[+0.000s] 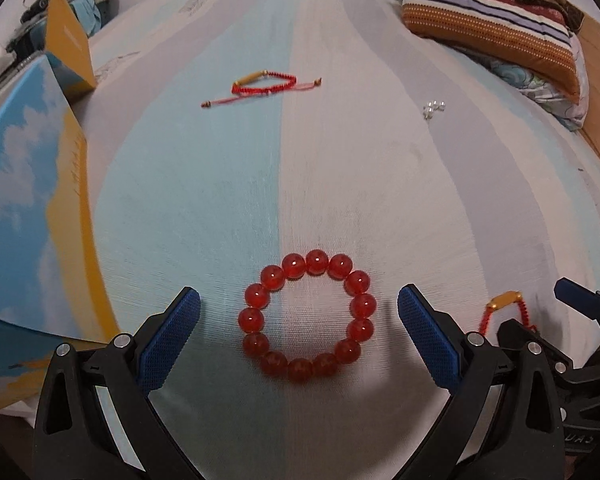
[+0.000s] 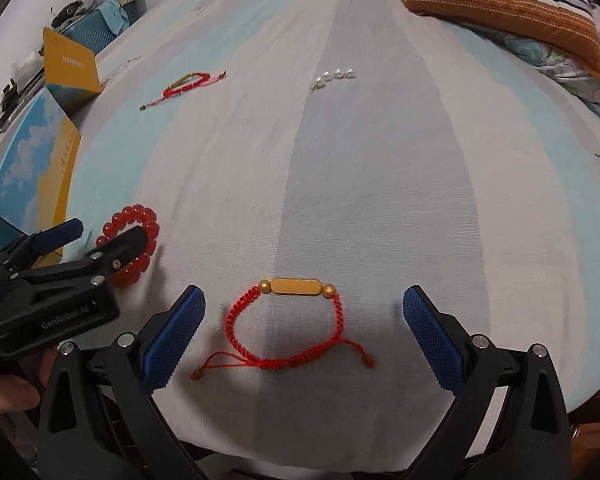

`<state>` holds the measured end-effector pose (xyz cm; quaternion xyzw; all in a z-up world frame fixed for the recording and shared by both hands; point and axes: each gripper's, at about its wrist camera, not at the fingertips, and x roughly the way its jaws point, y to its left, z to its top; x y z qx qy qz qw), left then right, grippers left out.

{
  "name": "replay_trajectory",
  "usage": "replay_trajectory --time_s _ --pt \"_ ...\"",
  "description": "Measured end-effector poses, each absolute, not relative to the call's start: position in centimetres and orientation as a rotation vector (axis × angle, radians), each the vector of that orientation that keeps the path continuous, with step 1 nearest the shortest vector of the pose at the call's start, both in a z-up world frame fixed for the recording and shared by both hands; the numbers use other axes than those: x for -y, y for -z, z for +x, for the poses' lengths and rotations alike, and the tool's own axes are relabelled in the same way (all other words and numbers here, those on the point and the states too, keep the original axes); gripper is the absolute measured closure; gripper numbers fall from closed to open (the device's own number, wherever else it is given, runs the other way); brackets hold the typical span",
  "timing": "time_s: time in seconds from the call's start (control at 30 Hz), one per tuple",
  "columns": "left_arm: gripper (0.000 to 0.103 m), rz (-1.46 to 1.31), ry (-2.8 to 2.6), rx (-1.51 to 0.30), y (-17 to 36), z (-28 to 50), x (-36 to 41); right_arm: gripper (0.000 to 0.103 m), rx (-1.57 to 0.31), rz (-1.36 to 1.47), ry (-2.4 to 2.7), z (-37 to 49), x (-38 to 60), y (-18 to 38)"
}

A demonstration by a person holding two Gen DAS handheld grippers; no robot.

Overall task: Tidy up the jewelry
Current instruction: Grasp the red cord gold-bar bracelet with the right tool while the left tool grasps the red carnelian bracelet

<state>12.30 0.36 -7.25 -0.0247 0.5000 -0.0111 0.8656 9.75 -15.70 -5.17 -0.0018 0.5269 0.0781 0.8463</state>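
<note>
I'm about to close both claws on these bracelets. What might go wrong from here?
1. The bead bracelet lies flat between the open left claw; round beads may slip out or roll.
2. The cord bracelet is thin; the open right claw may pinch the sheet instead.
3. The claws sit close together and might collide.

Bracelet of large round translucent red beads laid flat as closed ring on striped cloth. Red braided cord bracelet with oblong gold bar and two gold beads laid flat, loop open, tie ends trailed toward camera. Second, similar red cord bracelet seen farther back. Small cluster of white pearl-like beads lying well apart, far right.
</note>
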Motion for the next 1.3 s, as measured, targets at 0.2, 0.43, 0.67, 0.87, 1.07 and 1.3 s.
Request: replay_trajectory --time_s 0.2,0.43,0.67,0.87,1.07,1.3 --pt "0.007 -0.058 0.029 -1.068 8.6 12.8 -0.4 0.012 -1.137 -0.006 -0.180 10.5 15.2 6.6" --pt "0.025 -0.051 0.010 -1.079 8.6 12.5 -0.6 0.028 -1.151 -0.027 -0.175 10.8 14.8 7.7" --pt "0.046 -0.043 -0.003 -1.093 8.2 12.2 -0.4 0.048 -1.136 -0.027 -0.169 10.3 15.0 7.5" --pt "0.067 -0.056 -0.008 -1.089 7.8 11.9 -0.9 0.068 -1.130 -0.029 -0.178 10.3 15.1 7.2" --pt "0.077 -0.059 0.006 -1.085 7.5 11.7 -1.0 0.075 -1.114 -0.022 -0.184 10.2 15.2 7.1" --pt "0.078 -0.060 0.016 -1.079 6.8 11.5 -1.0 0.075 -1.104 -0.013 -0.191 9.9 15.3 6.8"
